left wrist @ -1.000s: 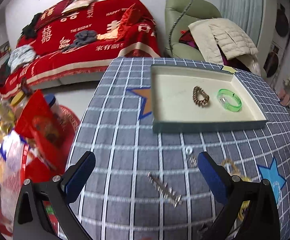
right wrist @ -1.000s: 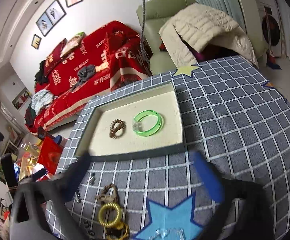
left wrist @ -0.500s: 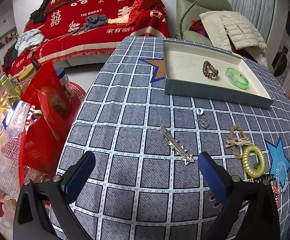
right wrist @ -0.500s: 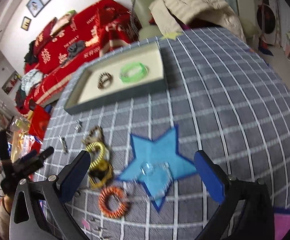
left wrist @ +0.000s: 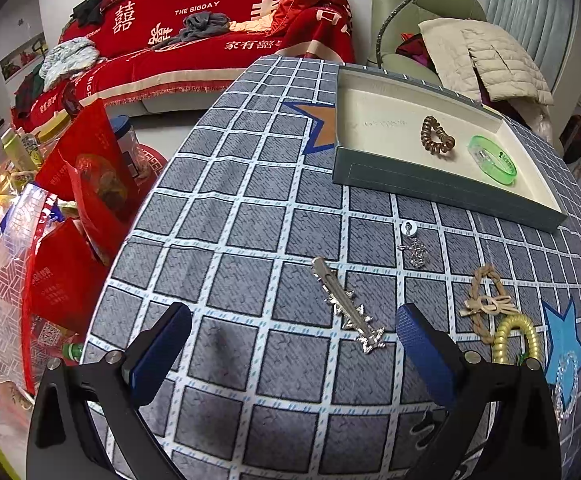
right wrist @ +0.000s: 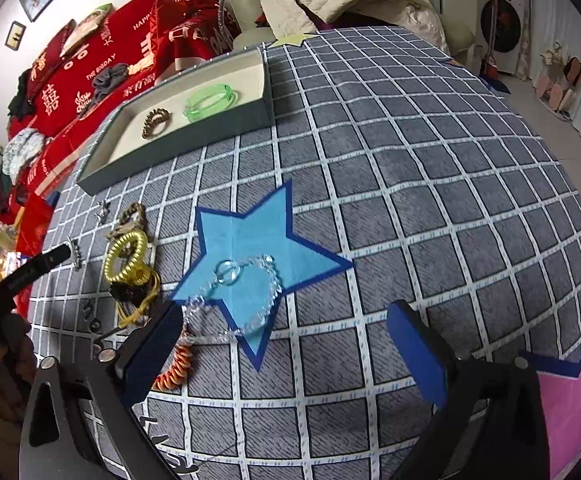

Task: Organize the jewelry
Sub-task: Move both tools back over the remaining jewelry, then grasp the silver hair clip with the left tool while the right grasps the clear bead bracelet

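Observation:
A grey tray [left wrist: 442, 186] with a cream lining holds a brown coil hair tie [left wrist: 436, 141] and a green bangle [left wrist: 492, 159]; it also shows in the right wrist view [right wrist: 178, 152]. My left gripper [left wrist: 290, 344] is open and empty above the cloth, with a silver hair clip [left wrist: 346, 306] between its fingers, nearer the right one. A silver charm [left wrist: 412, 242], a rope bracelet [left wrist: 486, 300] and a yellow coil tie [left wrist: 516, 338] lie to its right. My right gripper [right wrist: 286, 344] is open and empty, just behind a clear bead bracelet [right wrist: 246, 292] on a blue star. An orange coil tie [right wrist: 176, 366] lies by its left finger.
The round table has a grey checked cloth [right wrist: 430, 160]. Red bags and packets [left wrist: 70, 208] stand off its left edge. A red-covered sofa [left wrist: 210, 28] and a green armchair [left wrist: 422, 8] are behind. The left gripper's finger [right wrist: 30, 270] shows at the left of the right wrist view.
Both grippers have pulled back from the tray toward the near side of the table. The loose jewelry has come into view close to them. Both stayed open and empty.

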A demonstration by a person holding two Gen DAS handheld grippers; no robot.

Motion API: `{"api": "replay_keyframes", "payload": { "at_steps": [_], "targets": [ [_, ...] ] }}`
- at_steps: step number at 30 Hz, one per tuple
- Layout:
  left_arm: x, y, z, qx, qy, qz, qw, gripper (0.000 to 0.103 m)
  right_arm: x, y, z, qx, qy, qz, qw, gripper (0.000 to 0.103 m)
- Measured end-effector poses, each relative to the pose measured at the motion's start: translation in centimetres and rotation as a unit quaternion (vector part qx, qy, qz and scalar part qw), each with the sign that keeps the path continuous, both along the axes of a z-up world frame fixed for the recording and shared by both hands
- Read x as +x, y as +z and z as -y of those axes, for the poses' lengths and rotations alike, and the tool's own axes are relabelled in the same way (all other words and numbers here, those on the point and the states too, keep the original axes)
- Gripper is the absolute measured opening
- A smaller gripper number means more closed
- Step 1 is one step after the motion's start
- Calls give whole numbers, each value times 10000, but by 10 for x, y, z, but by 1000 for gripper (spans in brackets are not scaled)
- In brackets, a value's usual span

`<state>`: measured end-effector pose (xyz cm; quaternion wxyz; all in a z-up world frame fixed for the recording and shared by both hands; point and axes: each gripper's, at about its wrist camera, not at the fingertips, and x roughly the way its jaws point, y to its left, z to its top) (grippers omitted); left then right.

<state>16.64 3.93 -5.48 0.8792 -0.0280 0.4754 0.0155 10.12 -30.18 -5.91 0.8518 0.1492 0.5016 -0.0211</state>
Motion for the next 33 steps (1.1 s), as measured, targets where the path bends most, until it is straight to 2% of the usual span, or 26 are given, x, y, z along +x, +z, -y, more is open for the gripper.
{"api": "replay_keyframes", "payload": {
  "at_steps": [3,6,9,14,17,19,21,23,24,25,26,29,30,33],
  "targets": [
    [3,-2,6,89,5,20,10000,103,0,-3,-3,-25,-41,-8,10000,96],
    [6,-6,10,163,31,-17,9999,103,5,-8,-7,-73,-74,-110,9999,80],
    [8,-9,11,185,47,-49,9998,103,5,-13,-12,-19,-58,-167,9998,76],
    [11,-14,13,182,25,-69,9998,103,3,-14,-30,-545,126,-129,9984,70],
    [10,-14,14,199,-19,-28,9998,103,1,-17,-44,-1113,397,-106,9929,64],
    [9,-12,17,207,-108,13,9997,101,-3,-16,-50,-1189,529,-1,9915,53],
    [8,-11,19,178,-217,47,9996,94,-3,-14,-52,-1140,597,2,9917,44],
    [6,-10,22,192,-306,70,9993,84,-3,-13,-54,-1123,665,12,9914,28],
    [6,-9,23,197,-364,93,9991,81,-3,-13,-54,-1103,691,19,9915,15],
    [6,-8,23,194,-408,116,9989,70,-4,-13,-54,-1072,705,19,9917,10],
    [5,-7,23,174,-470,143,9986,55,-4,-12,-53,-1024,700,23,9923,10],
    [4,-6,22,119,-614,145,9979,38,-5,-11,-47,-837,647,89,9944,6],
    [3,-6,21,22,-679,160,9976,37,-6,-9,-44,-770,631,144,9949,1],
    [-3,-1,16,-213,-765,244,9965,37,-7,3,-37,-678,601,310,9954,1]
  ]
}}
